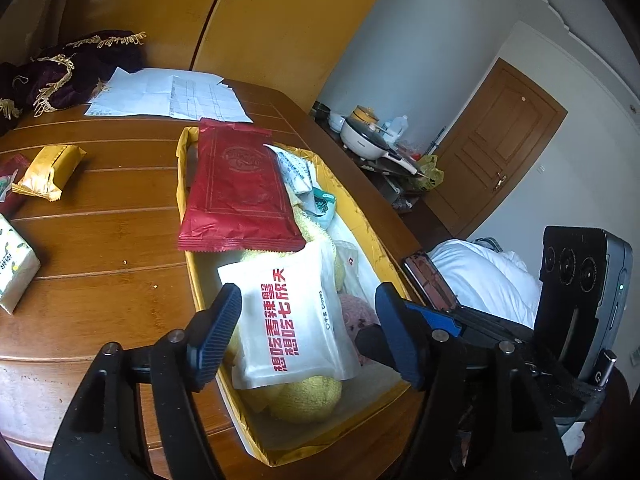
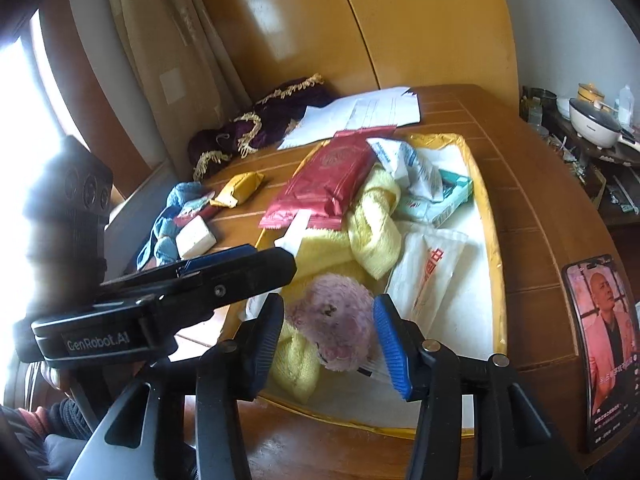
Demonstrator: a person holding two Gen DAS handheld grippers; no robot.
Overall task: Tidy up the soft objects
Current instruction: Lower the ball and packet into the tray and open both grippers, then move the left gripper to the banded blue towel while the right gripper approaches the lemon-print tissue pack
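A yellow-rimmed box (image 1: 195, 280) on the wooden table holds soft things. A red packet (image 1: 236, 192) lies across its far end, over a yellow towel (image 1: 308, 400). A white packet with red characters (image 1: 292, 320) rests on the towel. My left gripper (image 1: 308, 332) stands open with that packet between its fingers, a gap on each side. In the right wrist view a pink plush (image 2: 336, 320) sits at the box's near end. My right gripper (image 2: 328, 344) is open around it, pads close to its sides. A second white packet (image 2: 432, 272) lies flat beside the yellow towel (image 2: 376, 232).
Left of the box lie a gold packet (image 1: 48, 172), a white tissue pack (image 2: 196, 236) and a blue cloth (image 2: 166, 228). Papers (image 1: 168, 96) and a purple fringed cloth (image 1: 68, 68) sit at the back. A phone (image 2: 604, 344) lies by the table's right edge.
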